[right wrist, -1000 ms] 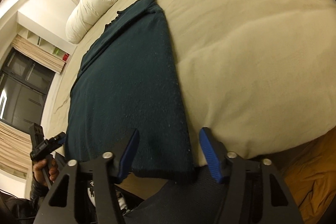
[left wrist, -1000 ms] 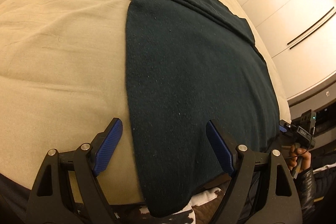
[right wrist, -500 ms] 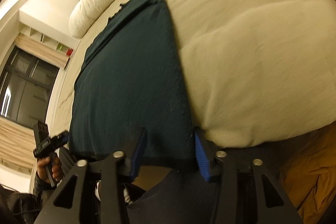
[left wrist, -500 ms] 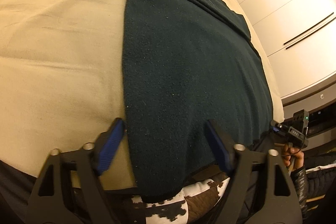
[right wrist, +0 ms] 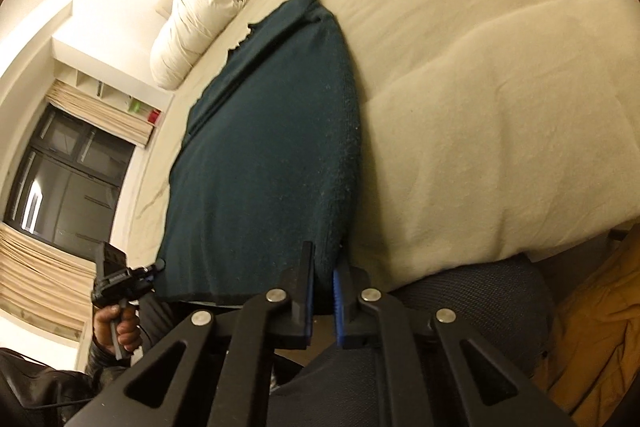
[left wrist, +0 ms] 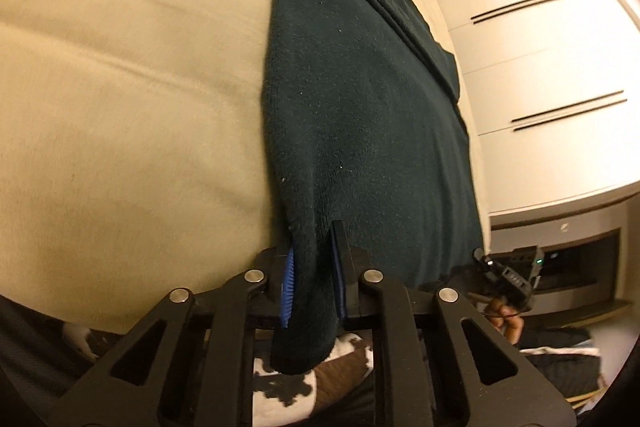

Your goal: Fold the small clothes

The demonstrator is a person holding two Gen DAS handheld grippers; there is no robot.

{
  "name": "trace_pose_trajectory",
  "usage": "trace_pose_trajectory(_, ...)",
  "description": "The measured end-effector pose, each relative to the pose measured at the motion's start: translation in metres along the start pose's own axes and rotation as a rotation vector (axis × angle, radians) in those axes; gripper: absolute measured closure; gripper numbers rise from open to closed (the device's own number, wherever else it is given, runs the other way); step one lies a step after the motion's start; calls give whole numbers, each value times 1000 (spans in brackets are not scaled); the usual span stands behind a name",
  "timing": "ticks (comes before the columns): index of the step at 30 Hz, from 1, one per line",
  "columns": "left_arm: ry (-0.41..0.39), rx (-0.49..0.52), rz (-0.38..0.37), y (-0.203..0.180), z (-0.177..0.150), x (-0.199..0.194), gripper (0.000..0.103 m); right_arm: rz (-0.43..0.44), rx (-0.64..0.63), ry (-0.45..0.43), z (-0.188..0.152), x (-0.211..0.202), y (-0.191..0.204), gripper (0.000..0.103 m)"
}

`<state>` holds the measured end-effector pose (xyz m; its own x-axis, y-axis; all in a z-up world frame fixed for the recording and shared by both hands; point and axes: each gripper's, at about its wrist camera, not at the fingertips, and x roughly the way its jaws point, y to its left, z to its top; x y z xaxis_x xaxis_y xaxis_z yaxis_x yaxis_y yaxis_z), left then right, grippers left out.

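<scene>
I have my left gripper (left wrist: 312,267) closing on the dark green sweater's (left wrist: 360,115) near hem corner, my right gripper (right wrist: 322,279) pinching the other corner, ready to lift and fold.

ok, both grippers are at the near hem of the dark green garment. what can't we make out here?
- Left wrist view: the dark green garment has its near left corner hidden behind the left gripper, which is closing on it.
- Right wrist view: the hem inside the right gripper is covered by its pads.
- Both views: the collar end is too small and foreshortened to read.
</scene>
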<state>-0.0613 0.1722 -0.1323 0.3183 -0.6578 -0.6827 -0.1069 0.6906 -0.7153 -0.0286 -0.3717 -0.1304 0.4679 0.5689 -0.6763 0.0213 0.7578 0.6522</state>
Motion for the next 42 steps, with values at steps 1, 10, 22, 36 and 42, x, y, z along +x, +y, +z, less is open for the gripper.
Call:
trace_pose_trajectory(1,1,-12,-13,2,0,-1,89,5,5,-4,1,-1,0,94)
trace_pose_trajectory(10,-64,-69,-77,5,2,-3,96,63,16,-45,6,-3,6,95)
trace_pose_trajectory(22,-94,-124,-311,-27,45,-16,97,245,7,-131,60,-3,46,95)
trace_pose_trajectory(36,-228,-192,-369,-55,193,-11,97,321,-13,-131,192,70,100,95)
trace_pose_trajectory(42,-277,-176,-343,-70,281,-4,97,302,-3,-135,257,105,110,95)
